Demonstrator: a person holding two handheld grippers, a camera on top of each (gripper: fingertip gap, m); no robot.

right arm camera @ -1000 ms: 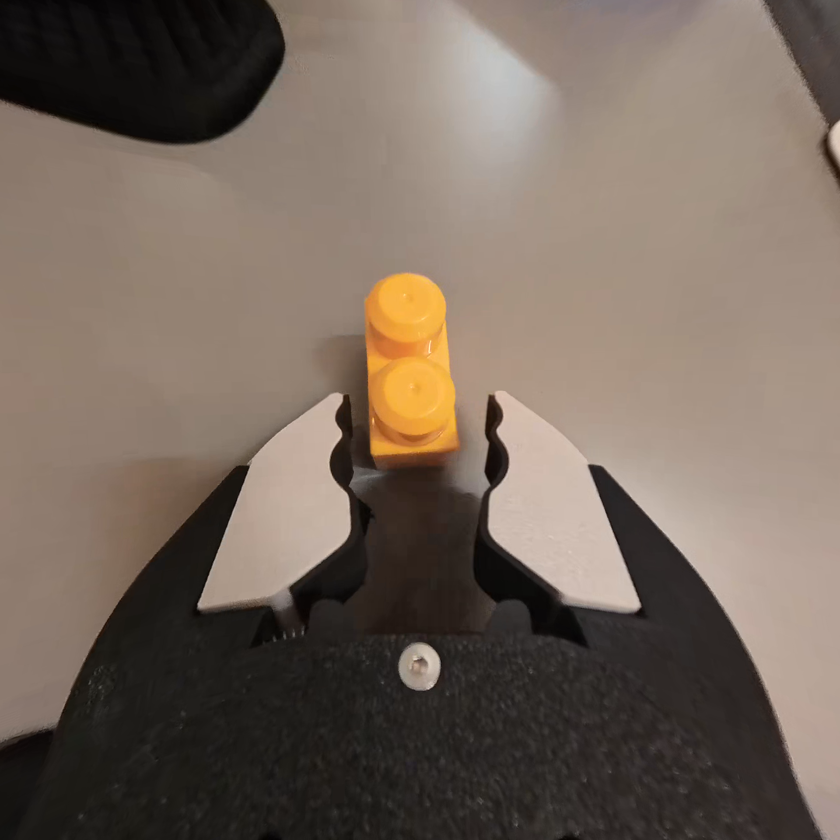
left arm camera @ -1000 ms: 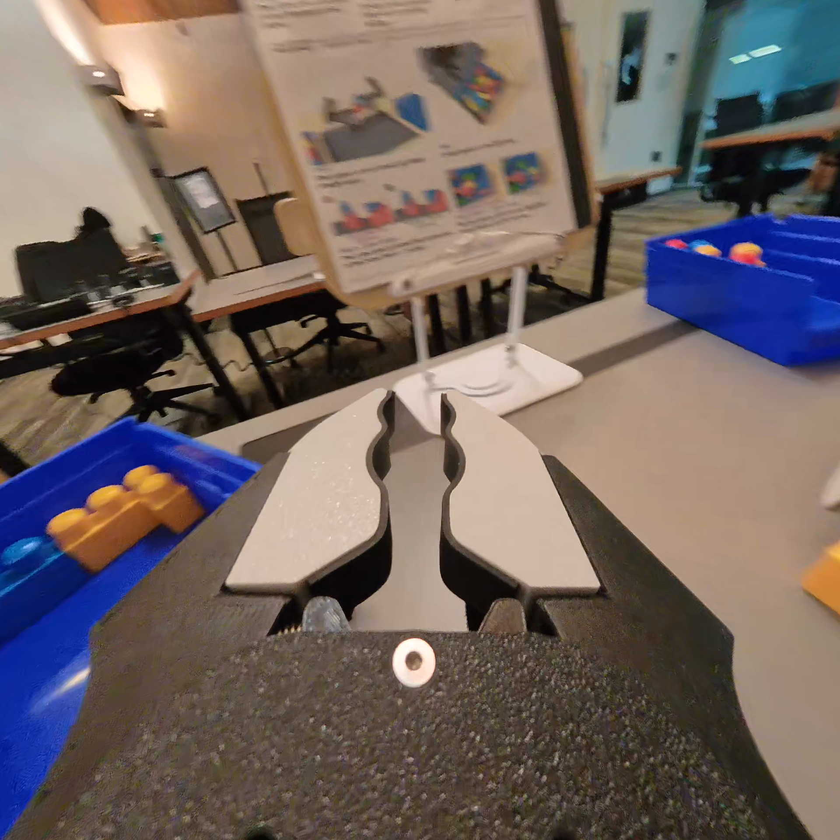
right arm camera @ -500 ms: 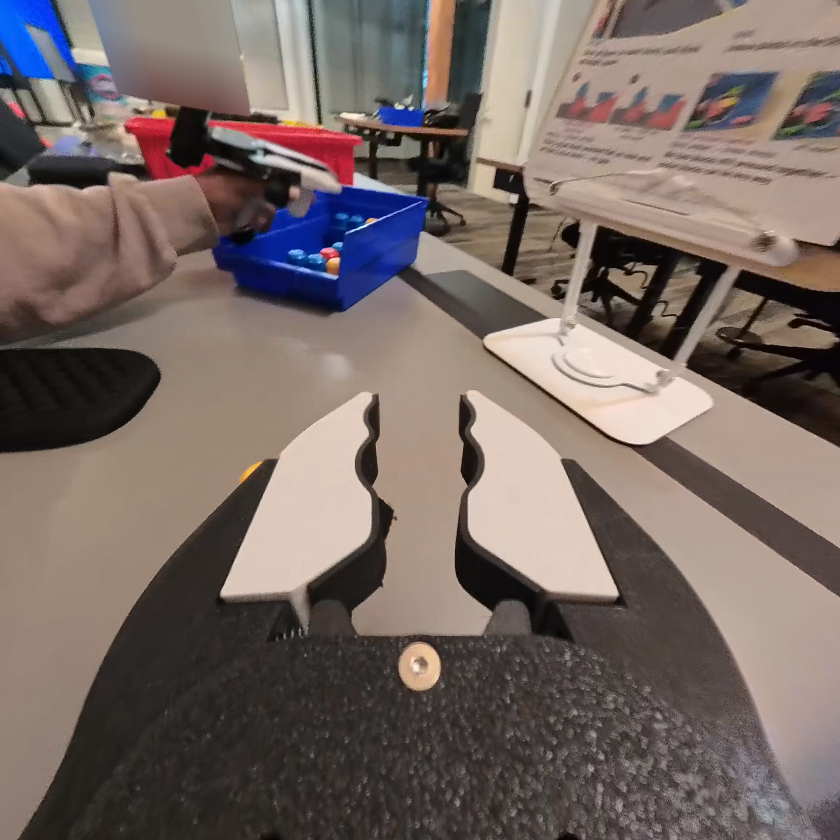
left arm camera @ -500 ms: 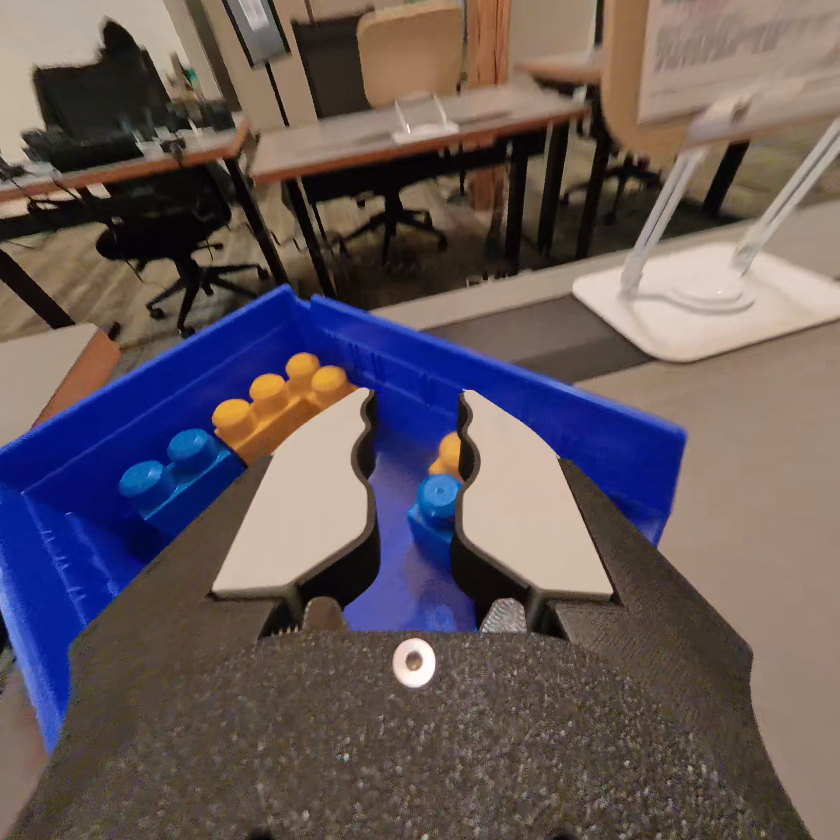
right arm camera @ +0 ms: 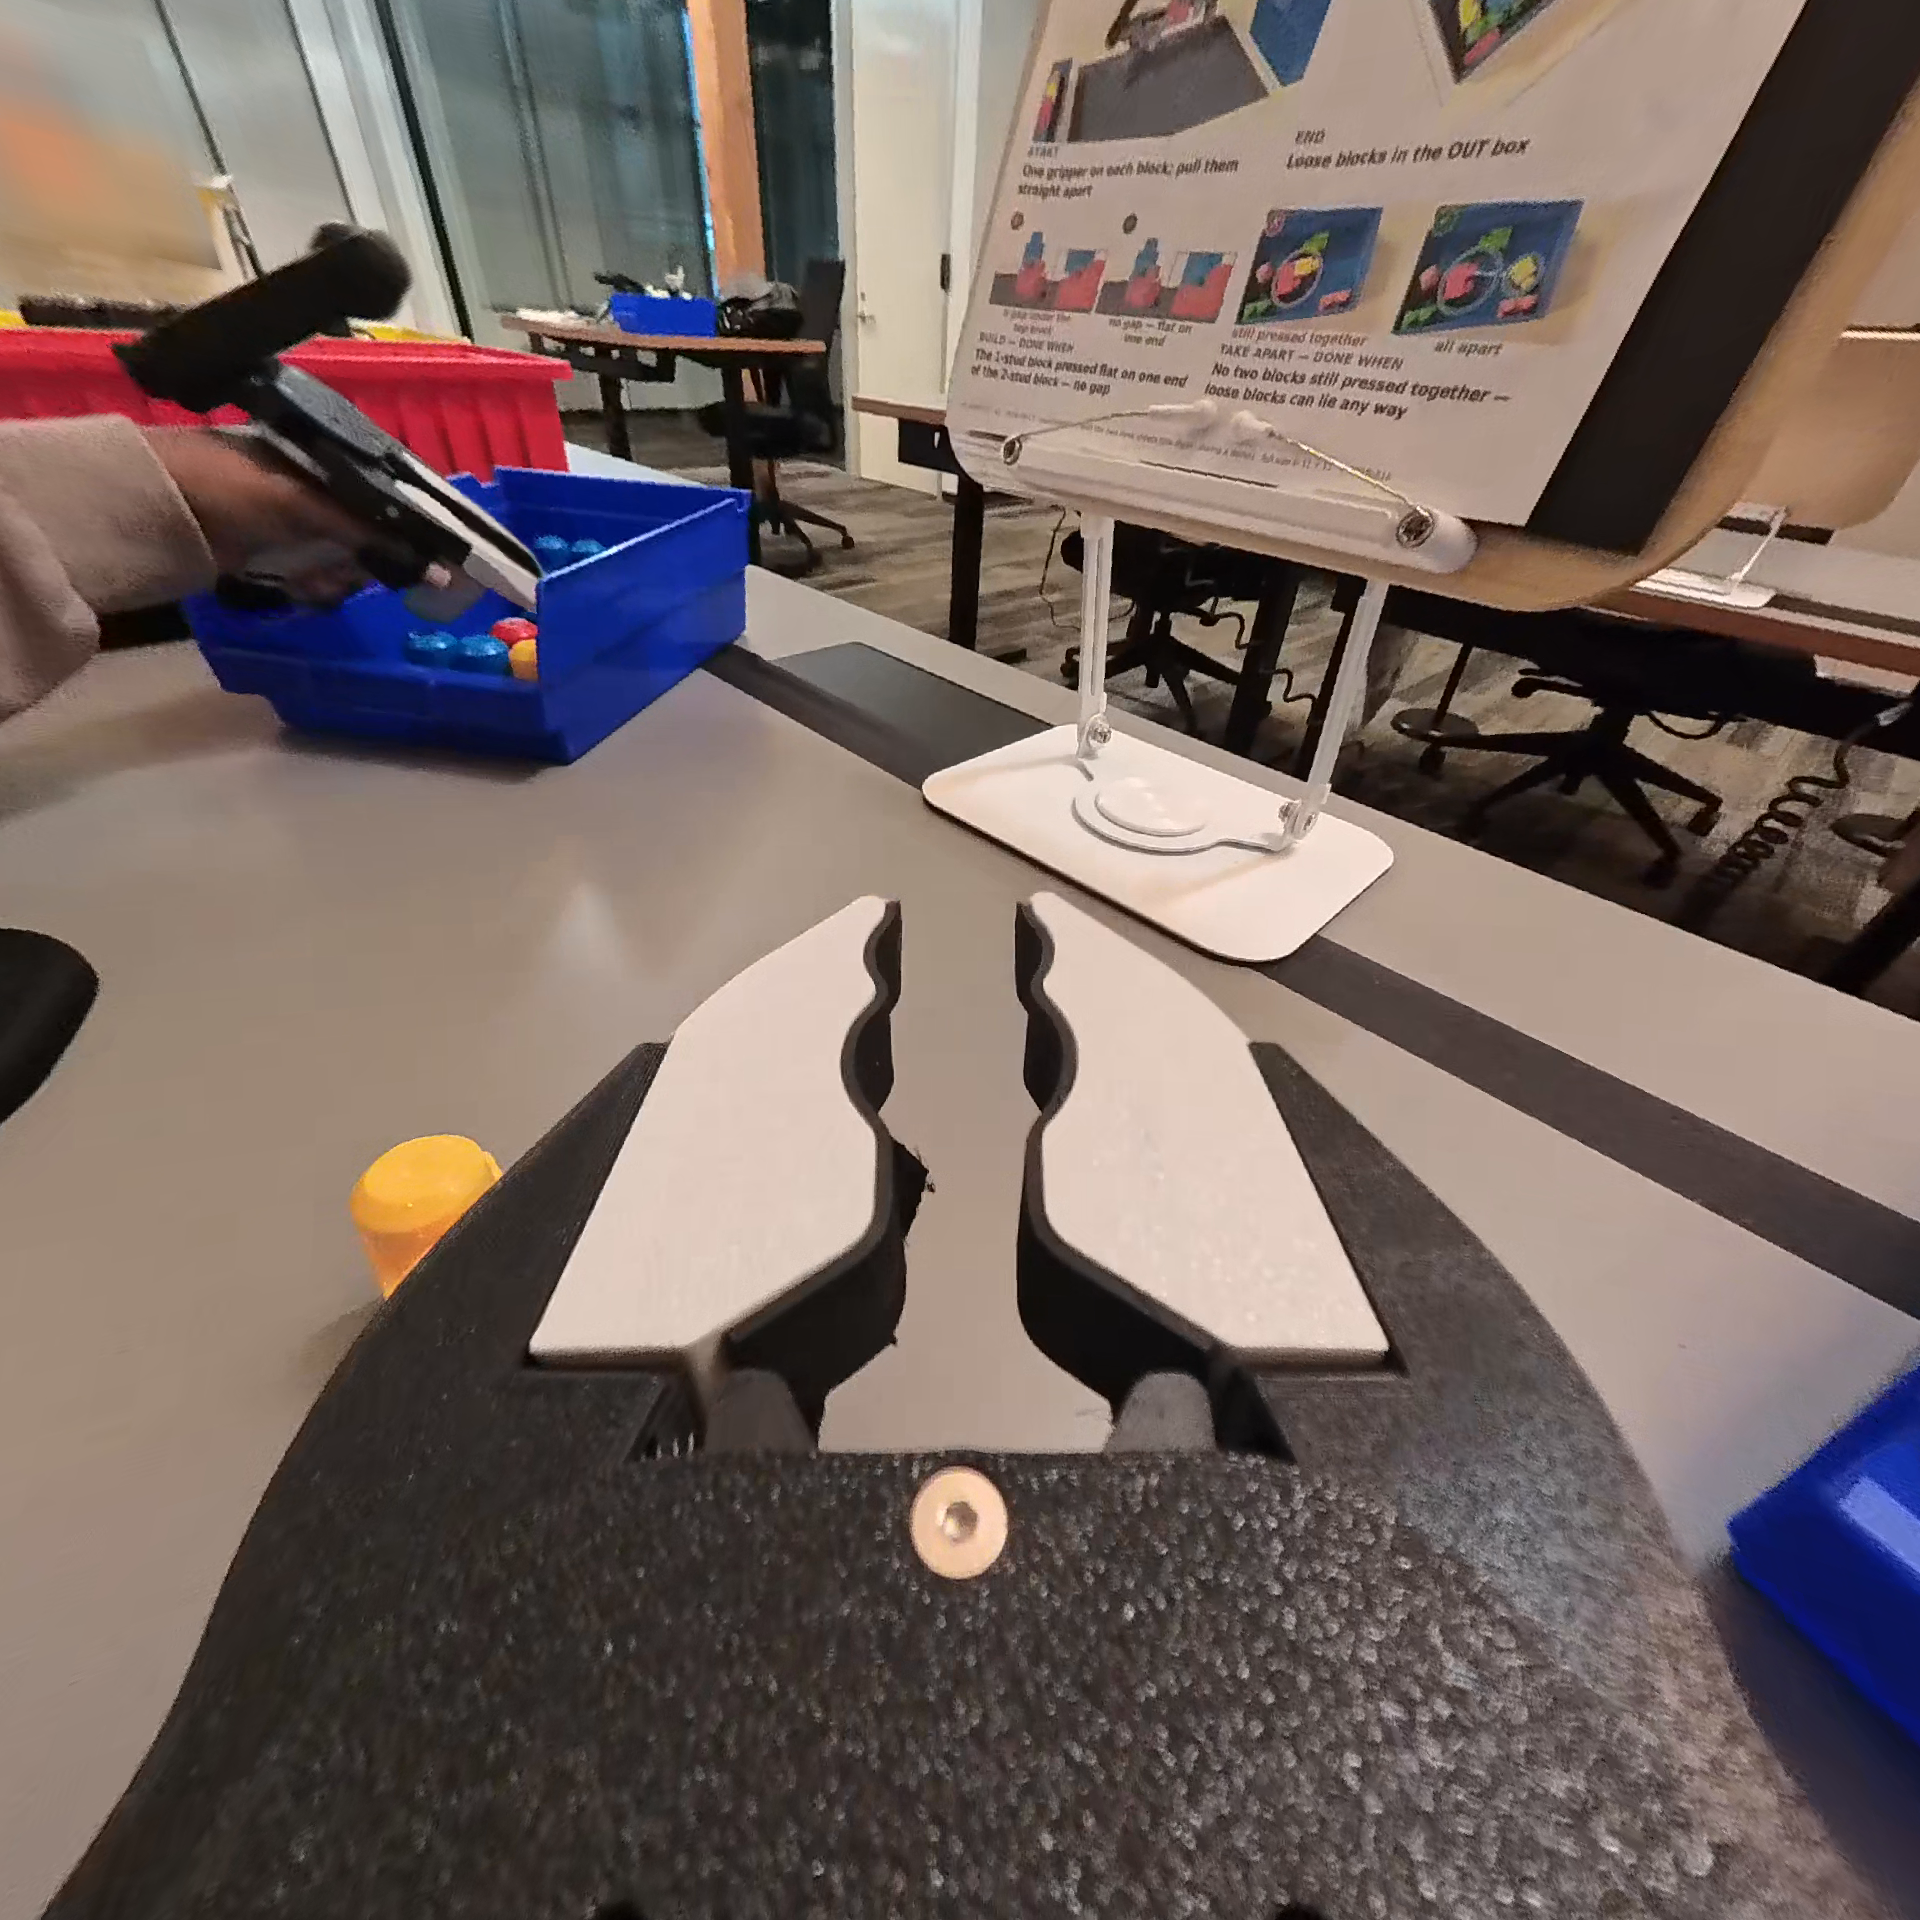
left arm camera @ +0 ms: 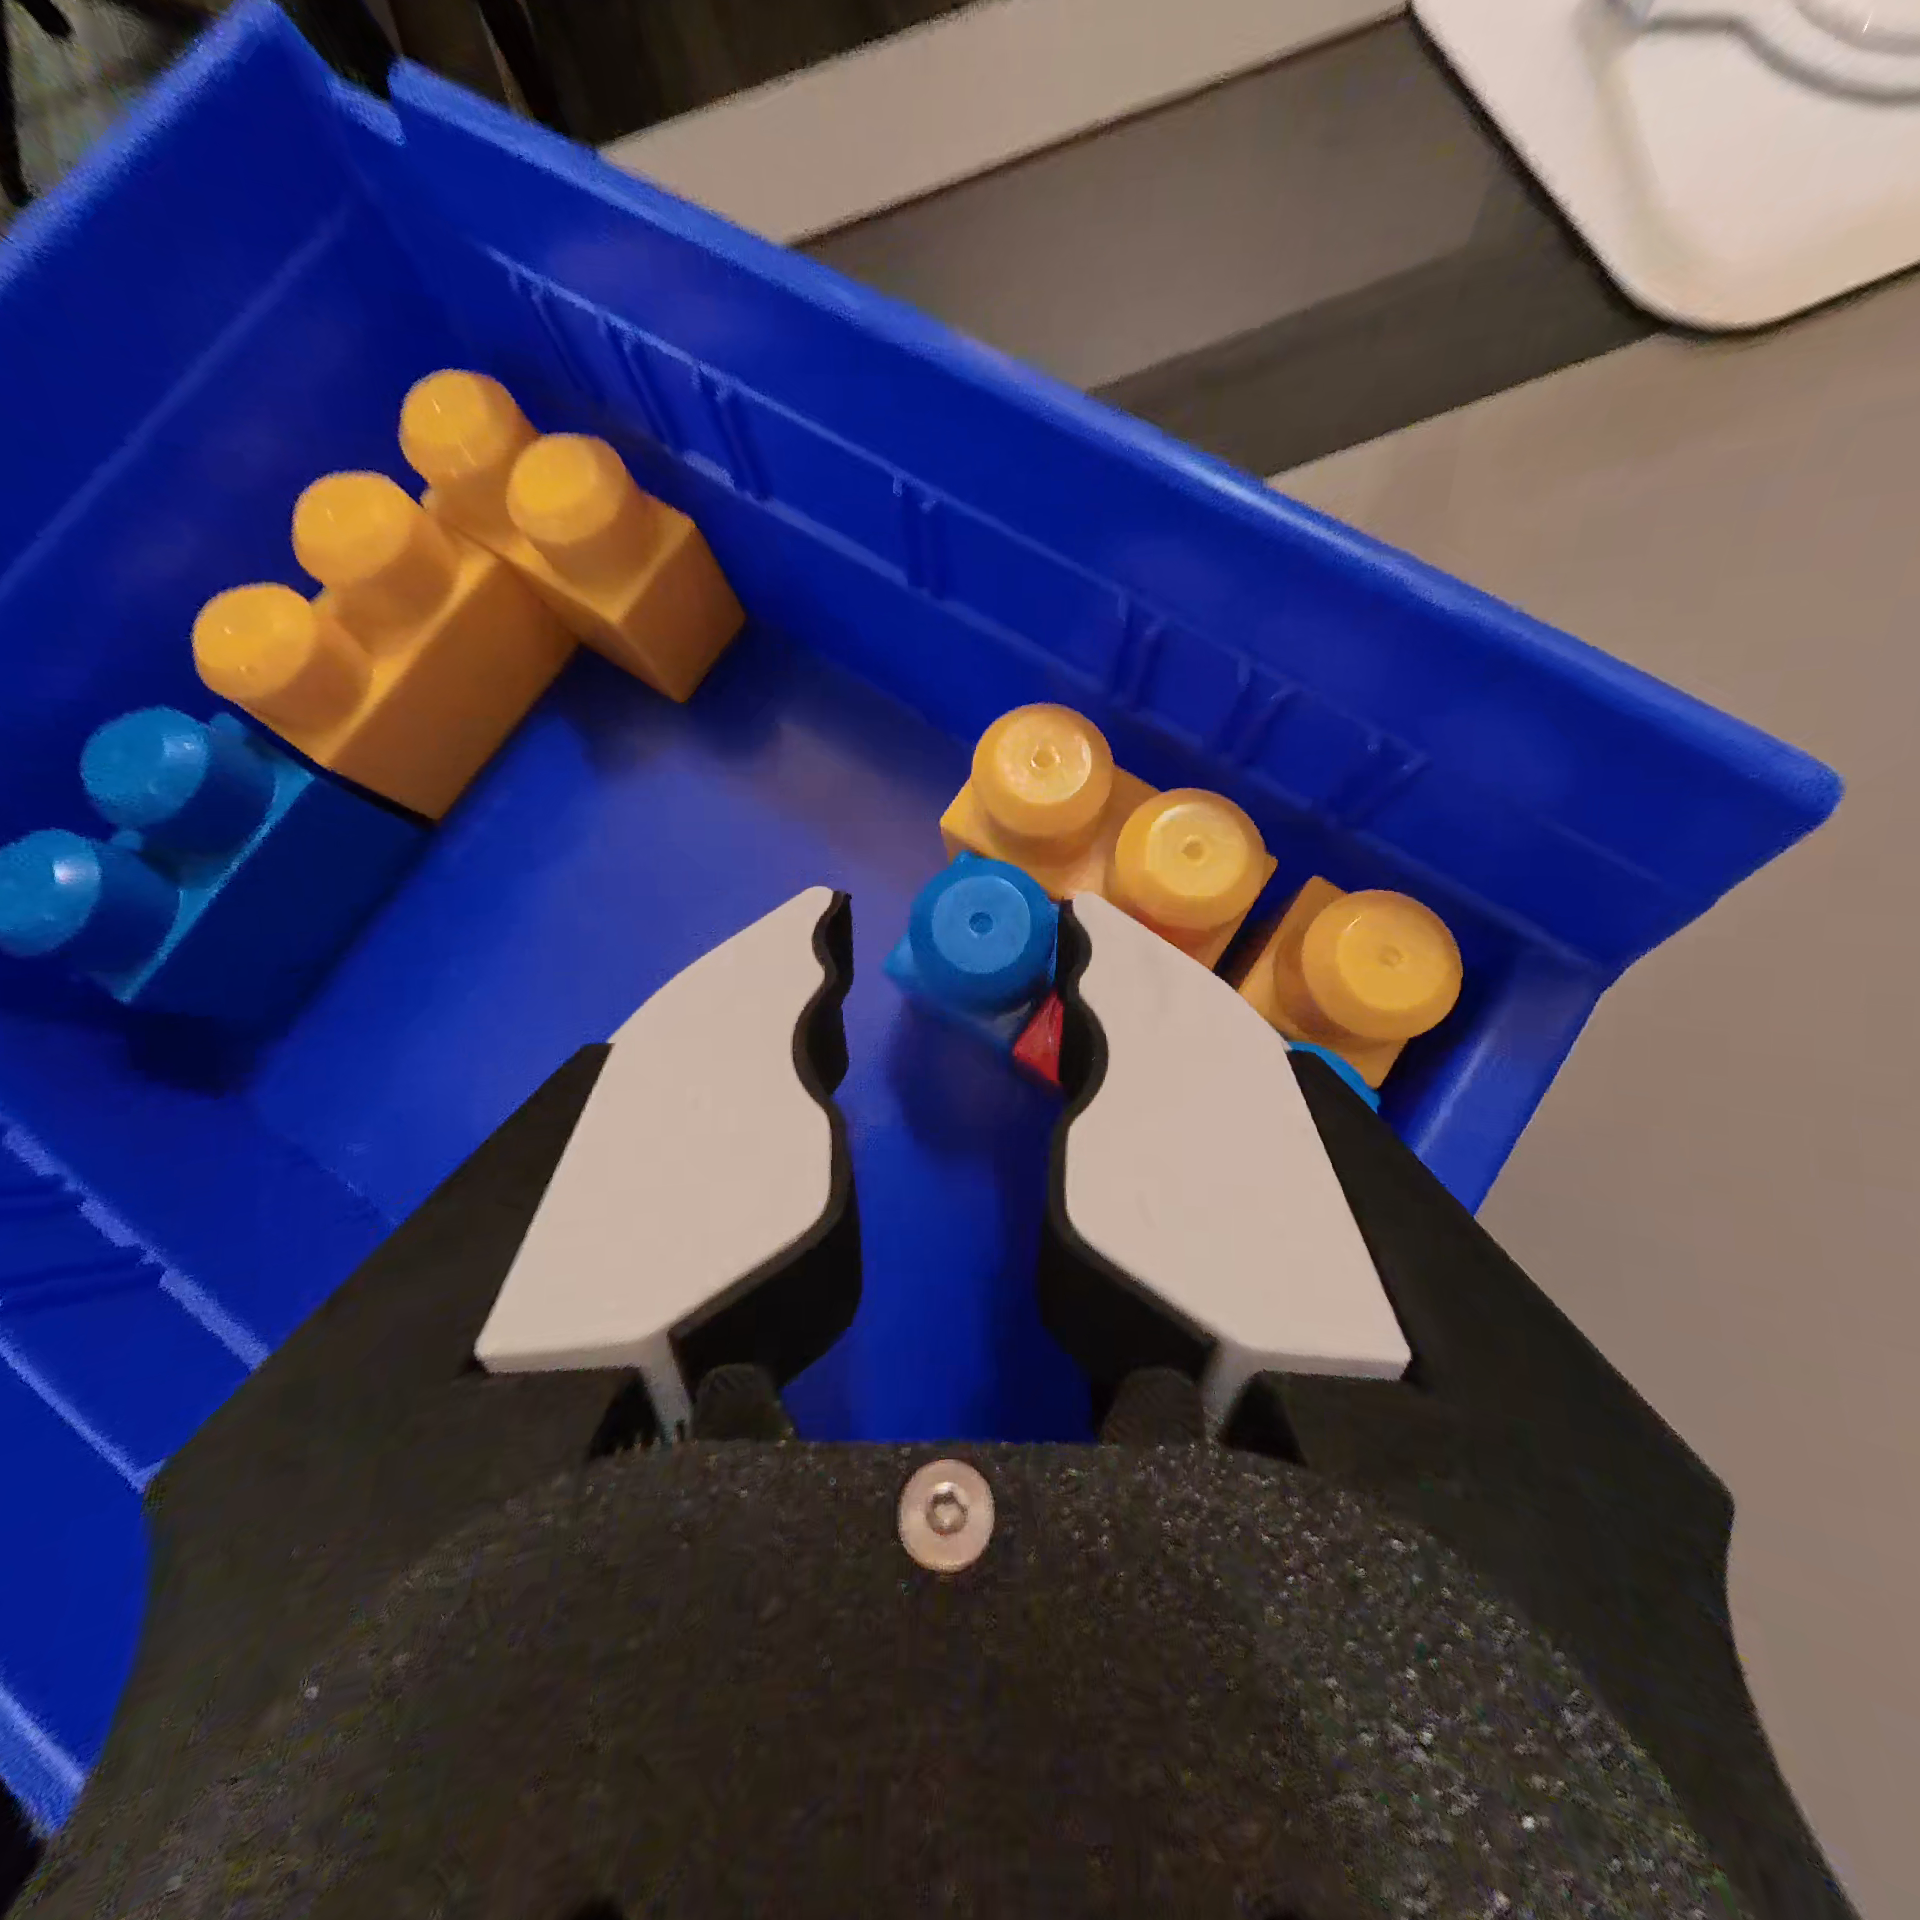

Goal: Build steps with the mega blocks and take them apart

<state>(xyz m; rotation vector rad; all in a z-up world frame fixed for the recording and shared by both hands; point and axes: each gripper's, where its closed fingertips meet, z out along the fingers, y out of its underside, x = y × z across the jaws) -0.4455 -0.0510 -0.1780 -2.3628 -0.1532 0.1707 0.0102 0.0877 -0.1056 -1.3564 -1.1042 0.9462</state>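
left gripper (left arm camera: 951, 920) being held apart in the bin (left arm camera: 1039, 520), blue block (left arm camera: 977, 951) sitting between the tips | right gripper (right arm camera: 956, 920) being held apart, empty, orange block (right arm camera: 416, 1205) beside it

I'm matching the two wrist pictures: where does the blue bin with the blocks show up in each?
Left wrist view: the blue bin fills the upper left and middle, under the open left gripper.
Right wrist view: it sits far off at the left on the table.
Shared landmark: the white stand base.
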